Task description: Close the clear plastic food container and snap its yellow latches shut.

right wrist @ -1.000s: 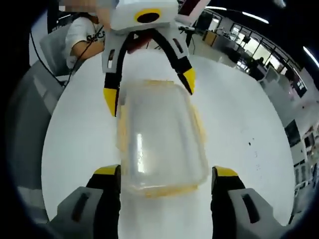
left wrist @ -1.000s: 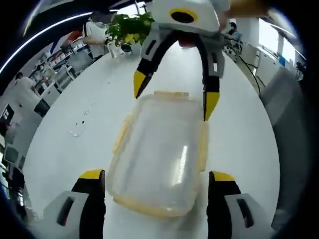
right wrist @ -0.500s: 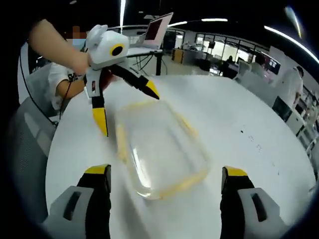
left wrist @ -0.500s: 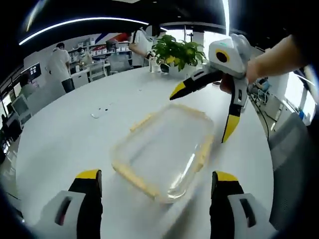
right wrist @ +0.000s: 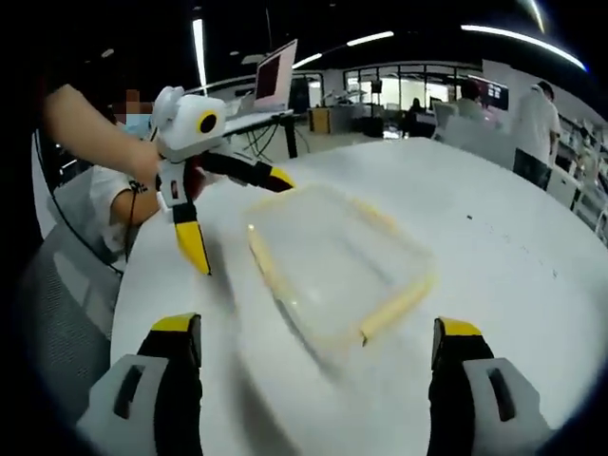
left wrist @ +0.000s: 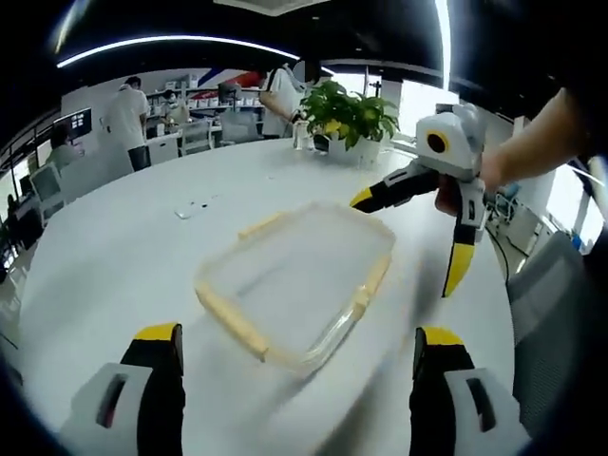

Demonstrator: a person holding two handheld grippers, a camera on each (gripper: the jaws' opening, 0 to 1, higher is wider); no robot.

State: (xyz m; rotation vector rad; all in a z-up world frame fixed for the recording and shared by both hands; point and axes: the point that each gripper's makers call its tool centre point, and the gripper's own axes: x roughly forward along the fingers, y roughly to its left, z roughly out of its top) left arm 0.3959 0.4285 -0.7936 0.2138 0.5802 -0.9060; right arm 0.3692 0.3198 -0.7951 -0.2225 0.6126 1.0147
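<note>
Left gripper (left wrist: 295, 380), right gripper (right wrist: 319, 375): black jaws, yellow tips, grey-white housings with dark slots. White body, yellow-ringed black disc. Bare forearm (left wrist: 532, 133) behind.

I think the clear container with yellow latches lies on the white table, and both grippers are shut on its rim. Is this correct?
Not quite. The clear container does lie on the white table, but neither gripper grips it: the left gripper and right gripper are open and apart from it, as both gripper views show.
</note>
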